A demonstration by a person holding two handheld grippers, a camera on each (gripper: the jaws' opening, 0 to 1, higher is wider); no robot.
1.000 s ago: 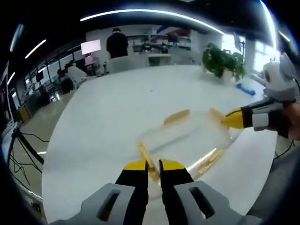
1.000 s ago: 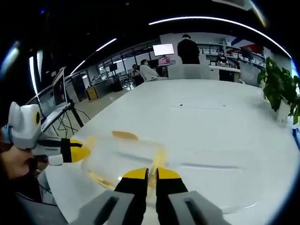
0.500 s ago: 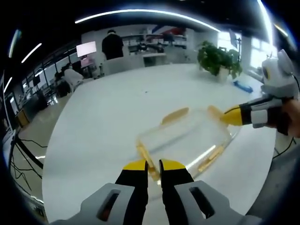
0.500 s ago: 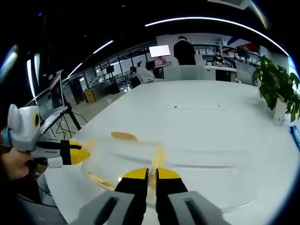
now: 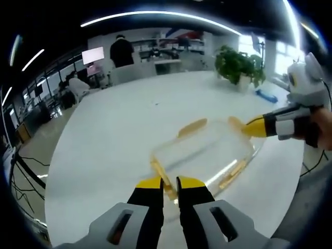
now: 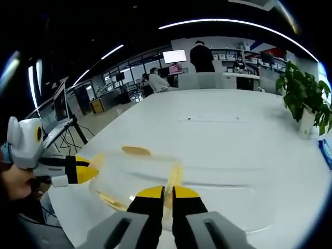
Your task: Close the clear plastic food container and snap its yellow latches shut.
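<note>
The clear plastic container (image 5: 205,151) lies on the white table (image 5: 109,129) with its lid on. Yellow latches show on its sides: the far long-side latch (image 5: 193,127) and the near long-side latch (image 5: 233,174) lie flat outward. My left gripper (image 5: 169,182) is shut on the end latch (image 5: 160,171) closest to it. In the right gripper view the same container (image 6: 135,174) lies just ahead, and my right gripper (image 6: 168,191) is shut on the opposite end latch (image 6: 175,177). Each gripper's yellow tip shows at the far end in the other's view.
A potted plant (image 5: 237,65) stands at the table's far right, with a blue object (image 5: 270,95) near it. The table's rounded edge runs close to the container on the near side. A person (image 5: 121,50) stands at desks beyond the table, and cables lie on the floor (image 5: 26,171).
Both views have drifted slightly. The container has not moved and both grippers keep their hold on the end latches.
</note>
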